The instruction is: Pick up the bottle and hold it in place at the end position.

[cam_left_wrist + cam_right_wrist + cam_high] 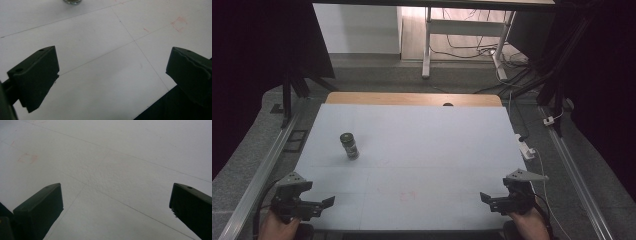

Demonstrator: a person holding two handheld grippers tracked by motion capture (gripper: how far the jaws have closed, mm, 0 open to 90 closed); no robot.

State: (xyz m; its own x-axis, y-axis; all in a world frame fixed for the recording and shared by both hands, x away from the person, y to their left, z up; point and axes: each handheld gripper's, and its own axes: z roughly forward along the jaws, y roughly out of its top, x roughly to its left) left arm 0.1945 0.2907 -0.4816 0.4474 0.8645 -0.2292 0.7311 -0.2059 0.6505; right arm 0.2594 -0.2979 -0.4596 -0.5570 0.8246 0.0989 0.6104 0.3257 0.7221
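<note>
A small dark jar [349,145] with a dark lid stands upright on the left half of the white table top [422,145]. Its base also shows at the top edge of the left gripper view [72,1]. My left gripper [314,202] is held at the table's near left corner, open, with nothing between its jaws [112,72]. The jar is well ahead of it. My right gripper [494,199] is at the near right corner, open too, over bare table [116,207].
A faint red square mark [408,196] lies near the front middle of the table, seen too in the gripper views [179,23] [26,158]. A wooden strip [412,98] borders the far edge. A white power strip [527,150] lies off the right side.
</note>
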